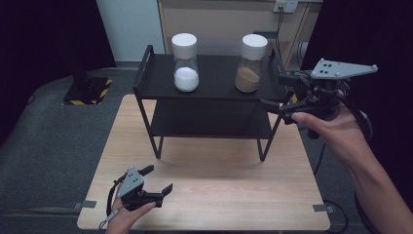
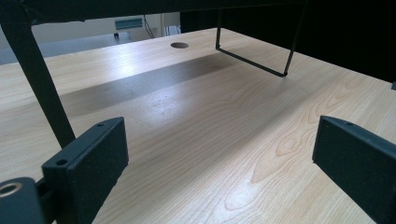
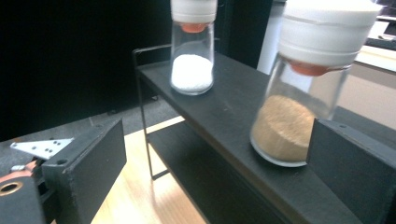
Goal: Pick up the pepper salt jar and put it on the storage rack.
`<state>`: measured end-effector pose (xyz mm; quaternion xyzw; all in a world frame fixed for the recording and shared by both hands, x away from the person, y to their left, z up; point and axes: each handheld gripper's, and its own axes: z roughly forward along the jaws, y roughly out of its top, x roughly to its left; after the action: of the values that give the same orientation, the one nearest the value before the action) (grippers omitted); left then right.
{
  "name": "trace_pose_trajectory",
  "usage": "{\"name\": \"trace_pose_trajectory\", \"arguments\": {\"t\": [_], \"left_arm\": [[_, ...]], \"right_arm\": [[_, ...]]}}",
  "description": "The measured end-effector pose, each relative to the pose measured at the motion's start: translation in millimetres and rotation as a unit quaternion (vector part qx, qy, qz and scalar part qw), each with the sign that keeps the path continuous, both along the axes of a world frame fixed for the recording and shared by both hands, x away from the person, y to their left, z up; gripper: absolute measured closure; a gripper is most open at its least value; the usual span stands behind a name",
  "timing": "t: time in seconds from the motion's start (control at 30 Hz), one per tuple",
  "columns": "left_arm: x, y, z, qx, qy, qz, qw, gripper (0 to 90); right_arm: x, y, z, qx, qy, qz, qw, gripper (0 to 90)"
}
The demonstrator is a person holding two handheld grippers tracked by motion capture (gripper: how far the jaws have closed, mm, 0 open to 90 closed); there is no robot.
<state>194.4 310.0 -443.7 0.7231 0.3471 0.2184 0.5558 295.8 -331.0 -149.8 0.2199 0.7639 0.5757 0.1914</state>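
Right gripper [image 1: 277, 95], jaws apart and empty, nears the brown-powder jar [image 1: 249, 62] on the rack's top shelf [image 1: 214, 83]. Left gripper [image 1: 158, 179] rests open over the table [image 1: 219, 195]. An off-centre approach could likely tip the jar.

The two-tier metal rack [image 1: 214, 85] is matt black. On its top shelf, the clear glass jar of white powder [image 1: 185, 63] and the clear glass jar of tan-brown powder [image 1: 250, 65] both wear white caps, each with an orange ring beneath. The pale wooden bench [image 1: 209, 195] shows darker grain swirls. The floor mat [image 1: 53, 141] is dark grey, and a black-and-yellow striped base plate [image 1: 87, 91] lies beyond. Both sets of fingers [image 3: 95, 158] are black.
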Motion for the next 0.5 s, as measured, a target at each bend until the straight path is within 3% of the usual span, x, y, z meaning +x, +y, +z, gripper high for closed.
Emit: {"name": "trace_pose_trajectory", "arguments": {"t": [0.23, 0.5], "left_arm": [[0.1, -0.3, -1.4, 0.0, 0.002, 0.0, 1.0, 2.5], [0.9, -1.3, -3.4, 0.0, 0.005, -0.001, 1.0, 2.5]], "right_arm": [[-5.5, -0.8, -11.8, 0.004, 0.002, 0.009, 1.0, 5.5], [-15.6, -3.1, -36.1, 0.007, 0.008, 0.011, 0.9999, 5.2]]}}
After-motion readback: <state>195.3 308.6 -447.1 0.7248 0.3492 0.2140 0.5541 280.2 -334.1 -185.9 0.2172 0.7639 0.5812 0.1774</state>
